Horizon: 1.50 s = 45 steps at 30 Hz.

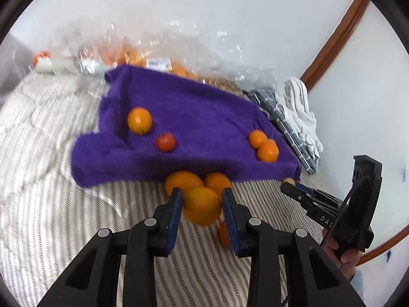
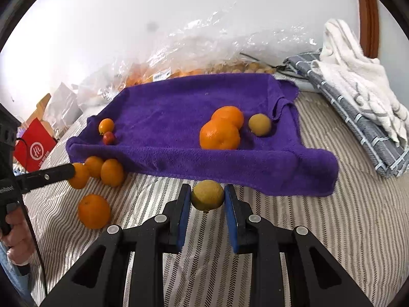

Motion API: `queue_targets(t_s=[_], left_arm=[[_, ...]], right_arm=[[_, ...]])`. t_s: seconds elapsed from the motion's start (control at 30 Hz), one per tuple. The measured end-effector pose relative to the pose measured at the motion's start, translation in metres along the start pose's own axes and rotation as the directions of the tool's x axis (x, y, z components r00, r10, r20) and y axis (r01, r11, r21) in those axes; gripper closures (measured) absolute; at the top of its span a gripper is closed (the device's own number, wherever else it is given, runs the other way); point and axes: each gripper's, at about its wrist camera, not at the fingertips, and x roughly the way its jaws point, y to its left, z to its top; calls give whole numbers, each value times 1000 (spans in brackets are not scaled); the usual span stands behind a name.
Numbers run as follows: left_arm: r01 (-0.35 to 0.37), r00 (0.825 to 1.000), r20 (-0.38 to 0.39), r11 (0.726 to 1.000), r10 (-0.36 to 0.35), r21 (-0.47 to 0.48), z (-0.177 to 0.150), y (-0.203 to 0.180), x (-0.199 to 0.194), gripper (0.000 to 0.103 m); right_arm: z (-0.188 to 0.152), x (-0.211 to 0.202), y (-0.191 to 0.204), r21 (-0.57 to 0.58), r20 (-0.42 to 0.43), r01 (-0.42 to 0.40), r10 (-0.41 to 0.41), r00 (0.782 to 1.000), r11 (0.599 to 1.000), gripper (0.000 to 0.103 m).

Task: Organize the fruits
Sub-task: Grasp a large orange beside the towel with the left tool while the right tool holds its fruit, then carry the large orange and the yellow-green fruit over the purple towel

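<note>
The left claw (image 1: 202, 199) is clenched on an orange (image 1: 202, 204), with both blue pads pressed on its sides. Just under its right finger another orange (image 1: 223, 234) is mostly hidden. Behind the held fruit two more oranges (image 1: 182, 180) lie on the striped bed cover (image 1: 64, 230), touching the near edge of the purple towel (image 1: 204, 117).

The right claw (image 2: 207, 195) grips a yellow-green lemon (image 2: 207, 195) just in front of the same towel edge. In the left wrist view only a small part of this lemon shows at the claw tip.

On the towel, seen from the right wrist, two oranges (image 2: 219, 134) touch each other, one partly covering the other, and a yellow fruit (image 2: 260, 124) sits just beside them. At the far left side a small orange (image 2: 106, 125) and a small red fruit (image 2: 109, 138) lie close together; what kind the red one is I cannot tell.

Behind the towel clear plastic bags (image 2: 204, 51) hold more orange fruit, blurred by the wrinkles and reflections. To the right, folded cloths (image 2: 358, 107) lie stacked against the wall, and the red box (image 2: 34, 149) at the left is partly cut off.
</note>
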Motion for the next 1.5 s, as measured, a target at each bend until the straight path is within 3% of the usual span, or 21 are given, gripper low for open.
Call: queue_targets(t_s=[0.07,0.23,0.4,0.53,0.63,0.83,0.97,1.07,1.1,1.13,1.3,1.5], left_arm=[[-14,1000,20,1000,14,13,4,-1,-7,80],[-24,997,72,999,21,32,19,-5,-28,80],[-16,1000,12,1000,16,2,15,4,-20,80],[28,998,-51,999,-30,-43,-1,19,-15,77],[41,996,-74,998,-44,-40,-9,19,-13,60],[12,992,-124,1000,-15,-28,-9,8,7,56],[-56,986,-162,997,46,-55,-10,6,28,57],[-98,986,-137,995,95,-21,-11,-2,31,57],[-108,986,-133,994,105,-13,-12,-4,32,60],[-101,986,-134,995,98,-13,-12,-6,33,70],[-131,984,-121,991,130,3,-10,-10,27,70],[-177,984,-19,984,178,21,20,-9,-8,70]], right_arm=[[2,-2,0,-3,-10,33,-33,999,999,77],[20,-25,4,-35,19,48,-47,999,998,77],[33,-35,9,-43,42,45,-43,998,998,77],[26,-35,8,-33,35,48,-47,998,998,77],[20,-36,7,-32,27,54,-53,998,998,77],[11,-40,-1,-15,20,55,-54,998,998,77],[6,-42,-8,-8,13,53,-53,999,999,77],[2,-43,-12,-9,7,54,-54,999,999,77],[1,-44,-13,-9,6,54,-53,999,999,77],[0,-44,-14,-10,4,53,-53,999,999,77],[0,-44,-17,-6,4,47,-47,999,999,77],[20,-48,-21,5,33,43,-43,999,999,77]])
